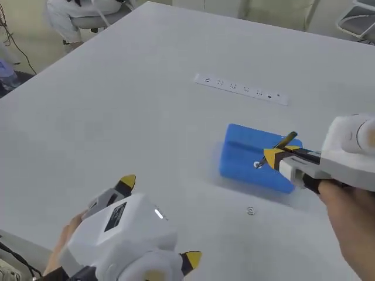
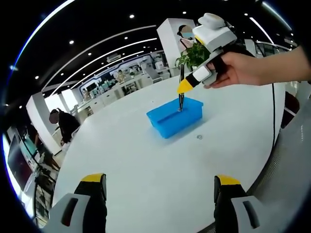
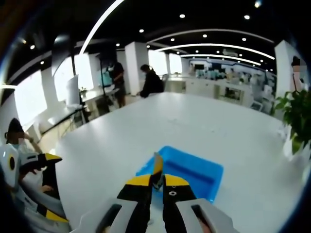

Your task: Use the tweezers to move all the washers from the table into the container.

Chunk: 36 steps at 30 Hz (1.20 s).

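Note:
A blue container (image 1: 252, 155) stands on the white table (image 1: 117, 117). My right gripper (image 1: 274, 157) is shut on tweezers (image 1: 283, 142), which point down over the container. A small washer (image 1: 258, 165) sits at the tweezer tip, above the container's inside. Another washer (image 1: 251, 211) lies on the table just in front of the container, also visible as the washer (image 2: 198, 137) in the left gripper view. My left gripper (image 1: 159, 222) hovers open and empty near the table's front edge. In the right gripper view the tweezers (image 3: 158, 167) rise from the gripper (image 3: 156, 182) over the container (image 3: 194, 170).
A white power strip (image 1: 241, 89) lies behind the container. A person on a chair (image 1: 82, 14) is beyond the far left corner. A potted plant (image 2: 194, 54) stands off the table's far side. Wide bare tabletop lies left of the container.

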Each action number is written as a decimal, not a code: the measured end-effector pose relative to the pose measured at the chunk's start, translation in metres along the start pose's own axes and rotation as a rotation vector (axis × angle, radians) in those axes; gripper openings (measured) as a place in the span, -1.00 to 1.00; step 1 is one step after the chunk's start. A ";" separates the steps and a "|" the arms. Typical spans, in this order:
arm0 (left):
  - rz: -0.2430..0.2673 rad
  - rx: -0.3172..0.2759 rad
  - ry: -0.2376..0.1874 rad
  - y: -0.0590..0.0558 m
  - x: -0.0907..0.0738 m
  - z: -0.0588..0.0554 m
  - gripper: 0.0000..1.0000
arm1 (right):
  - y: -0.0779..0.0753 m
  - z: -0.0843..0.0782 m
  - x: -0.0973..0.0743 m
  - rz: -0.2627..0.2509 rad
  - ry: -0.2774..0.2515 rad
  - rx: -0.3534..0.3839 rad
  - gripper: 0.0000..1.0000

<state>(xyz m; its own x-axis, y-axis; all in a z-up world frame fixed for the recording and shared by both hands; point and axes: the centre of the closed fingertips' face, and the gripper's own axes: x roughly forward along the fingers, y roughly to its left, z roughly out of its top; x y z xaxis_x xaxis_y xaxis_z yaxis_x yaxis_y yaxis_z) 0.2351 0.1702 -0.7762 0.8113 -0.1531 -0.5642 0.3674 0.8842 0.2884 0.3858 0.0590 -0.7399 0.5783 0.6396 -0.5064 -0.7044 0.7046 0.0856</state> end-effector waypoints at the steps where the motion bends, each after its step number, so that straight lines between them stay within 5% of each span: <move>1: 0.000 -0.004 -0.005 0.000 0.000 0.001 0.87 | -0.002 0.000 0.001 -0.003 0.000 -0.001 -0.91; 13: 0.000 0.003 0.007 0.000 0.000 -0.001 0.87 | -0.024 -0.008 0.015 -0.049 0.029 -0.015 -0.91; 36: -0.002 0.007 0.026 -0.001 0.002 -0.005 0.85 | -0.032 -0.043 0.040 -0.040 0.138 -0.022 -0.91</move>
<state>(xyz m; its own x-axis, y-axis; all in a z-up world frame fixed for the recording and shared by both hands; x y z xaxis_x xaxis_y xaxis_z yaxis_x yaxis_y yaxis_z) 0.2342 0.1711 -0.7811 0.7986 -0.1437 -0.5844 0.3727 0.8806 0.2927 0.4137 0.0489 -0.8004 0.5448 0.5618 -0.6225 -0.6920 0.7205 0.0446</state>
